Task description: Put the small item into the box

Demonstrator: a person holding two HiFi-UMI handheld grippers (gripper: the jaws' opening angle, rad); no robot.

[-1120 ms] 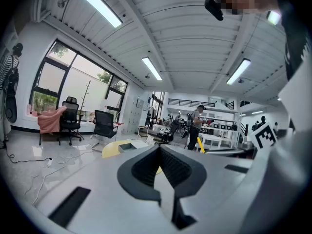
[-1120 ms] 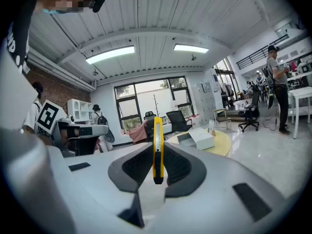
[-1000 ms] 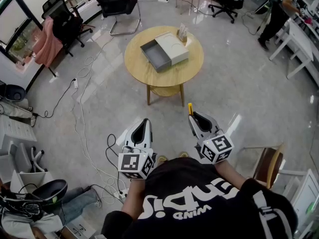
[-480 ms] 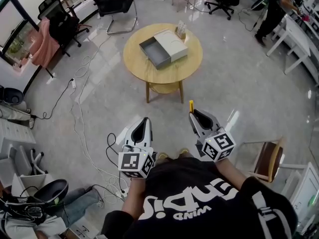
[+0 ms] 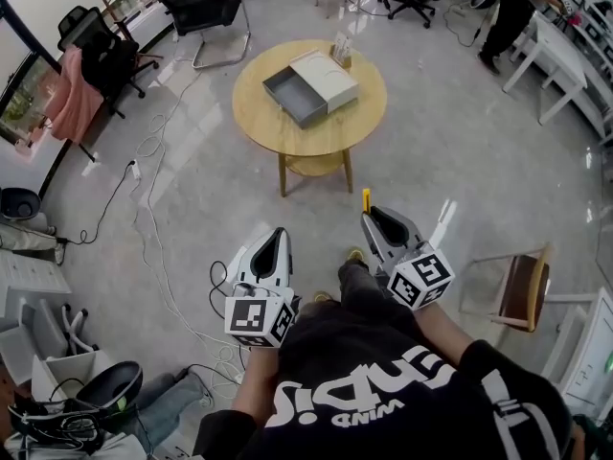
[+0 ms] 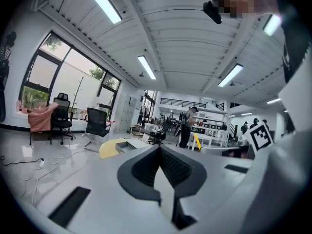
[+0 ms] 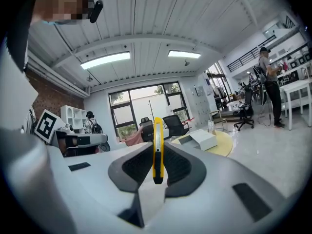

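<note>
Right gripper view shows my right gripper (image 7: 157,168) pinching a yellow utility knife (image 7: 157,143), which stands upright between the pads. My left gripper (image 6: 160,155) has its fingers pressed together. In the head view the box (image 5: 311,86), drawer pulled out, sits on the round wooden table (image 5: 278,140), well apart from both grippers.

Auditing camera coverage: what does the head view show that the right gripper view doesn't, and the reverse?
Head view only: the person's black shirt, floor cables, the wooden chair at right. Right gripper view only: the ceiling strip lights. Both: the right gripper shut on the yellow utility knife, the round table, and the open box on it.
</note>
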